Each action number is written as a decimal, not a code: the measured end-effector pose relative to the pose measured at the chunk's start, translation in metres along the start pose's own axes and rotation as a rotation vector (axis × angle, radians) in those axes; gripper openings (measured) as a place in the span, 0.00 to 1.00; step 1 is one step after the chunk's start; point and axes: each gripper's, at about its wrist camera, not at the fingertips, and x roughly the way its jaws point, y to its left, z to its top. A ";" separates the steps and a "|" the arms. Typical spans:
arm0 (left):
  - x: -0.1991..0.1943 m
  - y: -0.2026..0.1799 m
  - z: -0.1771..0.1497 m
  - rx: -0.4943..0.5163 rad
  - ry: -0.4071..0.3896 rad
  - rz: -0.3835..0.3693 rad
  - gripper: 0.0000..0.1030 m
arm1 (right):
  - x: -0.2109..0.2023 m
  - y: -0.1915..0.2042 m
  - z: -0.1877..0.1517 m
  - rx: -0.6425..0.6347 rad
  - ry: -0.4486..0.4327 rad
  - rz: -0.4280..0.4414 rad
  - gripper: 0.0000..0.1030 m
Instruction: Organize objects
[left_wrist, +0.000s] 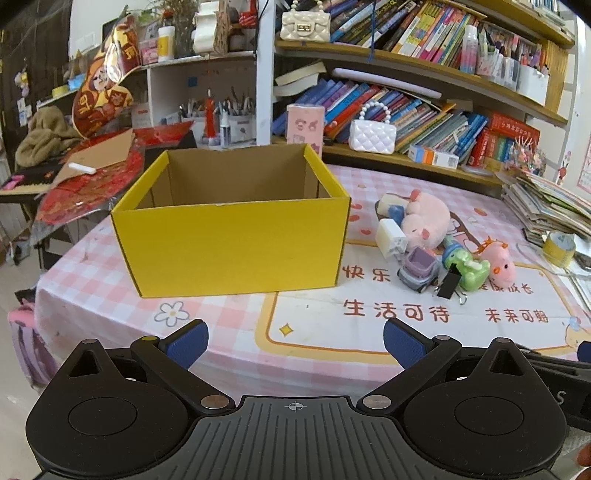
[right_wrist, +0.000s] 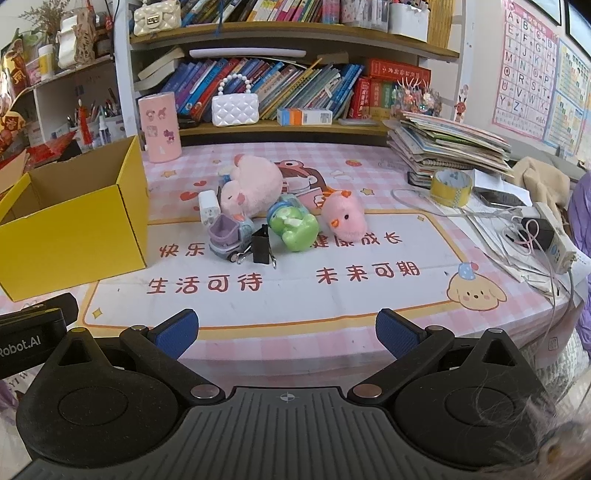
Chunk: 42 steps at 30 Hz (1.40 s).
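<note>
— Yellow cardboard box: where did it stand, and what did it hold?

— It stood on the pink tablecloth, left of the toy cluster; as far as I could see, nothing was inside.

— Tool state?

— I held the left gripper and the right gripper spread wide, both empty, short of the objects.

— Recommended procedure?

— I judged the binder clip and toy truck nearest. Approach low, centre the fingers on one item, avoid nudging the green toy or pink plush, then close.
</note>
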 end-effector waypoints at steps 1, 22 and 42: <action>0.000 0.000 0.000 -0.002 -0.002 -0.008 0.99 | 0.001 0.000 0.000 -0.001 0.005 0.000 1.00; 0.031 -0.017 0.014 -0.006 0.058 0.012 0.99 | 0.033 -0.018 0.020 0.027 -0.010 0.067 1.00; 0.090 -0.083 0.039 -0.033 0.138 0.001 0.90 | 0.110 -0.073 0.065 -0.023 0.050 0.143 0.72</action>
